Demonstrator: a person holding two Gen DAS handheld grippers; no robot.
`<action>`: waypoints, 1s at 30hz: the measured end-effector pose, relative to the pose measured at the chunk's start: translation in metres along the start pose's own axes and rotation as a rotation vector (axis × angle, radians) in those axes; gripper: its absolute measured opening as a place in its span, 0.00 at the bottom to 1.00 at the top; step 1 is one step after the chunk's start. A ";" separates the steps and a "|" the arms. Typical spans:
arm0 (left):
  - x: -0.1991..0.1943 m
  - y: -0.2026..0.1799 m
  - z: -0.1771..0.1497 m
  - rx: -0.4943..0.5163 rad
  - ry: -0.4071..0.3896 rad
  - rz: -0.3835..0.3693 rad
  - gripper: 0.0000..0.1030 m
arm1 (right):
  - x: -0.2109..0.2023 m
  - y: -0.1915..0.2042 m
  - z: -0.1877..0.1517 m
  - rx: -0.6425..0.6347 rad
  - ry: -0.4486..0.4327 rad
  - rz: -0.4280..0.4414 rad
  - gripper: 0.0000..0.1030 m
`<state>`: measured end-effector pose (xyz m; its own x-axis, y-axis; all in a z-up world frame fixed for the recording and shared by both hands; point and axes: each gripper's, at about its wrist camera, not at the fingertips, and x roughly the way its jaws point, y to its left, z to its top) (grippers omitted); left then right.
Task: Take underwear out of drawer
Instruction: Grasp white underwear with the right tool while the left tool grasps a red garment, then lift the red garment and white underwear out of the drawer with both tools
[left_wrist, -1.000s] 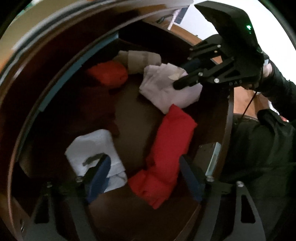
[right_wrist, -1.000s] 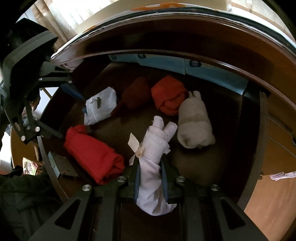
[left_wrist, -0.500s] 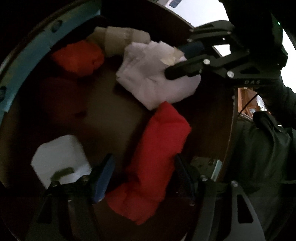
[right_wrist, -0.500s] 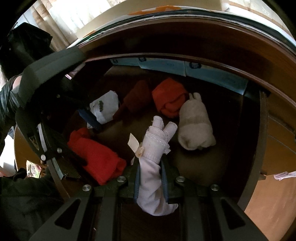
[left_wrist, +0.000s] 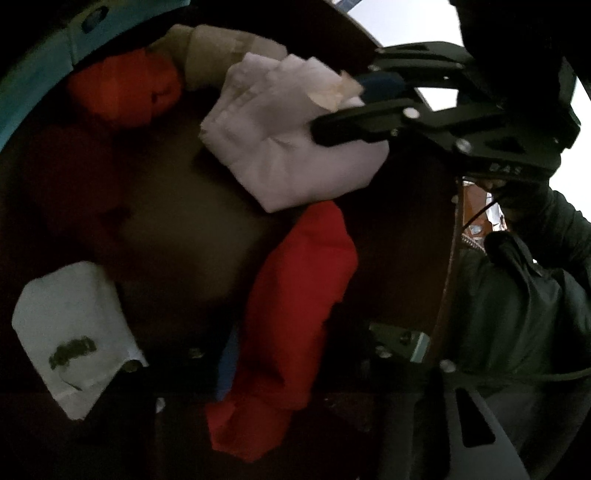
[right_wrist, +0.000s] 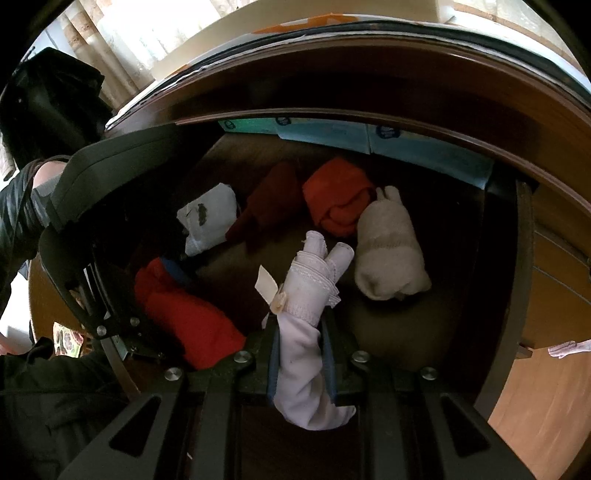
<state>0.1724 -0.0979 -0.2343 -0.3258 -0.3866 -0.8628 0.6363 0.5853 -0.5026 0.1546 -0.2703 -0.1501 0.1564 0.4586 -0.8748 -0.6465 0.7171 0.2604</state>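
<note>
Red underwear (left_wrist: 295, 314) lies in the drawer (left_wrist: 406, 258) below pale underwear (left_wrist: 288, 147) clamped by the right gripper (left_wrist: 340, 110).

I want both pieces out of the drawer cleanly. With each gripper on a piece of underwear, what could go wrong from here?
1. The left gripper has been closing around the red roll near one end; the free end might sag and unroll.
2. The right gripper pinches the pale lilac piece with its lower end hanging; it could snag the drawer's front edge.

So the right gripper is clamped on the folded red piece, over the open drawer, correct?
Not quite: the right gripper is clamped on the pale lilac rolled piece, not a red one, over the open drawer. The right wrist view shows this; the red piece lies beside it.
</note>
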 end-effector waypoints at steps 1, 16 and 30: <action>-0.002 -0.002 -0.002 0.005 -0.017 0.010 0.37 | 0.000 0.000 0.000 0.003 0.000 0.001 0.21; -0.045 -0.022 -0.034 -0.107 -0.415 0.173 0.26 | -0.006 -0.001 0.000 0.023 -0.057 -0.012 0.21; -0.084 -0.013 -0.080 -0.181 -0.664 0.399 0.26 | -0.016 0.009 -0.004 -0.033 -0.156 -0.062 0.21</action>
<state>0.1356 -0.0159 -0.1601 0.4244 -0.4340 -0.7947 0.4750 0.8539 -0.2127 0.1433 -0.2729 -0.1351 0.3089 0.4920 -0.8139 -0.6557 0.7301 0.1925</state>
